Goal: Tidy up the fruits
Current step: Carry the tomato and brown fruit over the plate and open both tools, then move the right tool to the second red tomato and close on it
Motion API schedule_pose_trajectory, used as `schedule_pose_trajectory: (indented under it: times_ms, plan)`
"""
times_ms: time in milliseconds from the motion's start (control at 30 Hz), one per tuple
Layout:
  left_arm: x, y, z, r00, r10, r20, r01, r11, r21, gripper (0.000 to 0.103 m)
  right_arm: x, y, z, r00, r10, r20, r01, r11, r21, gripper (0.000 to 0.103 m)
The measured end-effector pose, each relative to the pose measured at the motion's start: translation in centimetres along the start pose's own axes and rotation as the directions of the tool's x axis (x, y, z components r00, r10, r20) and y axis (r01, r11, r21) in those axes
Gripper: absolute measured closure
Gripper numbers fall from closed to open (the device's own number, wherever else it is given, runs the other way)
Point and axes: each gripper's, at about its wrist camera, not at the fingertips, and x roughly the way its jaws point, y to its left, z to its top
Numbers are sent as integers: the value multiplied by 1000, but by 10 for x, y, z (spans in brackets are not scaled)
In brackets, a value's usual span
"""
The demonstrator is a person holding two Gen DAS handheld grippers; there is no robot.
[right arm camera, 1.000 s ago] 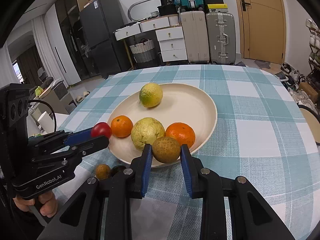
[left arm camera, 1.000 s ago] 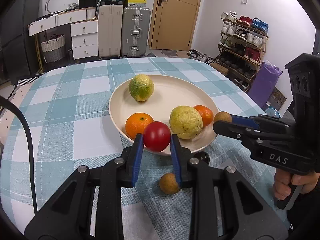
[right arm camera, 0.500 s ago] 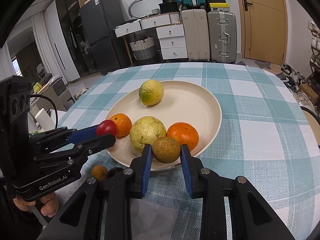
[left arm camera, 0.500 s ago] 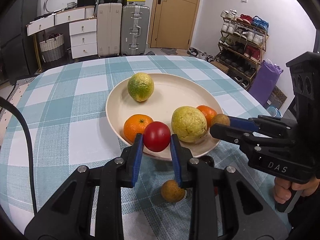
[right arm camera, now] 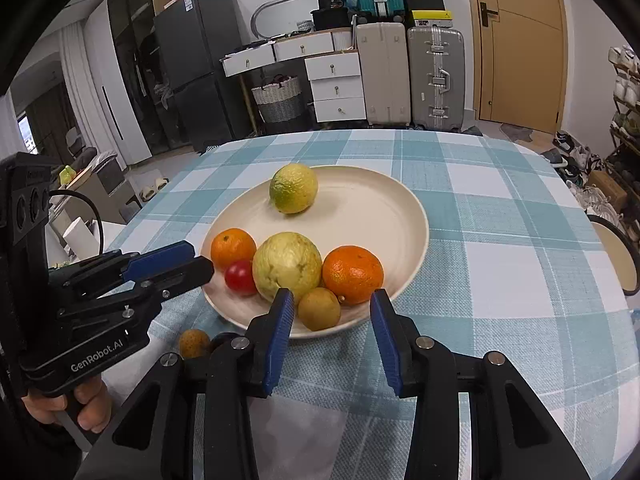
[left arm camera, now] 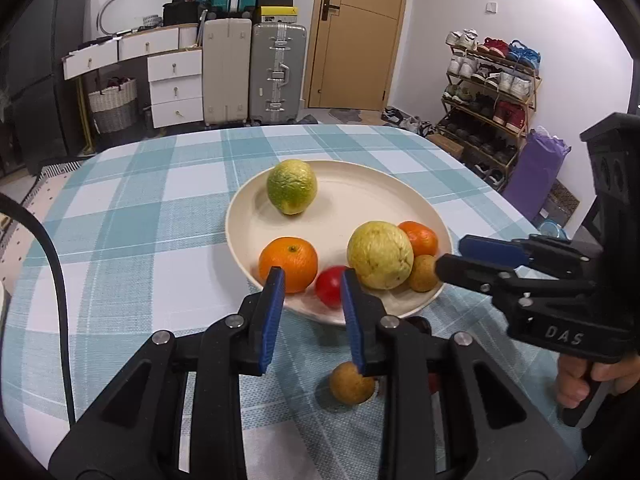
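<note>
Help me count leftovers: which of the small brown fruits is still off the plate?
The small brown fruit on the tablecloth, below the plate's near rim; the other brown one lies in the plate against the orange.

Six fruits lie in the plate [right arm camera: 404, 200] on the table [right arm camera: 500, 248]; one small fruit [right arm camera: 194, 343] lies just outside its near rim.

Left tongs [left arm camera: 312, 304] opening, red tomato [left arm camera: 329, 291] resting on the plate [left arm camera: 240, 232].

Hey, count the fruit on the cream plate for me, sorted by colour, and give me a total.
Orange: 2
Yellow-green: 2
Red: 1
Brown: 1
Total: 6 on the plate
</note>
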Motion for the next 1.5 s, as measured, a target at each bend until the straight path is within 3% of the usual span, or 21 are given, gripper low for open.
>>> schedule_pose_trajectory:
  times_ms: [100, 200, 233, 267, 333, 400, 467, 667, 1000, 1500]
  plan:
    - [-9, 2, -2, 1000, 22, 12, -22, 1000, 0, 55, -7, -3, -3, 1000, -2, 5, 2, 1000, 4, 54]
    - [-19, 4, -6, 999, 40, 36, -40, 999, -4, 24, -13, -4, -6, 1000, -4, 7, 4, 1000, 3, 48]
    - [-21, 5, -7, 998, 50, 42, -49, 999, -12, 15, -14, -5, -7, 1000, -7, 3, 7, 1000, 2, 40]
    - [-23, 7, -9, 997, 62, 45, -61, 998, -22, 13, -15, -5, -8, 1000, -8, 2, 8, 1000, 5, 34]
    - [-26, 11, -10, 998, 56, 39, -55, 998, -36, 10, -17, -6, -10, 1000, -4, 6, 4, 1000, 7, 32]
    - [-30, 16, -11, 998, 50, 38, -47, 997, -61, 0, -19, -6, -12, 1000, -1, -2, 1, 1000, 5, 27]
    - [-34, 20, -14, 999, 34, 42, -31, 997, -76, 1, -19, -4, -14, 1000, 1, -8, -1, 1000, -7, 14]
    - [-41, 21, -23, 999, 38, 20, -36, 997, -71, 1, -20, 4, -20, 1000, -9, -12, 9, 999, -34, 3]
    - [-55, 6, -35, 998, 60, 29, -61, 998, 17, 1, -23, 14, -33, 1000, 4, -24, -5, 999, -37, 1]
    - [-54, 4, -38, 999, 36, 13, -37, 999, 13, 1, -11, 25, -46, 996, 26, -85, -30, 998, -46, 0]
